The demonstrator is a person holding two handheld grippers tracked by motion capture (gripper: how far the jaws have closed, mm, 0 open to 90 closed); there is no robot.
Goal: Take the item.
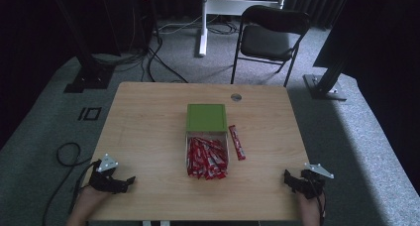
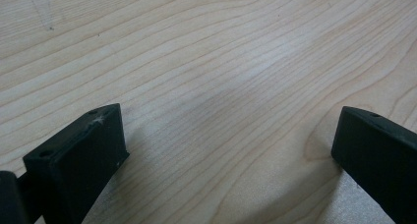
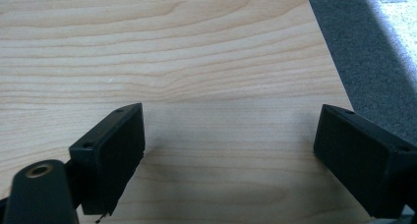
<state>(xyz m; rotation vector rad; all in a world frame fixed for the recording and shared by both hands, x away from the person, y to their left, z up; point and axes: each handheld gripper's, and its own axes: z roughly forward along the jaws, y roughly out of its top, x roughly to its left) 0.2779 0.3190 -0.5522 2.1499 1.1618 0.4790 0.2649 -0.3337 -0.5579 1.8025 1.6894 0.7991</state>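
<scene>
The pale wood-grain worktop (image 2: pixel 221 62) looks smooth and matt; the red snack wrappers (image 1: pixel 206 158) look glossy; the grey carpet floor (image 1: pixel 356 137) rough.

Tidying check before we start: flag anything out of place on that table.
One red sachet lies loose on the wooden table, just right of the clear box holding the other red sachets, whose green lid is open behind it. Both grippers, left and right, rest open near the near corners, holding nothing.

Overhead view; gripper views close over table (image 1: pixel 148 117)
</scene>
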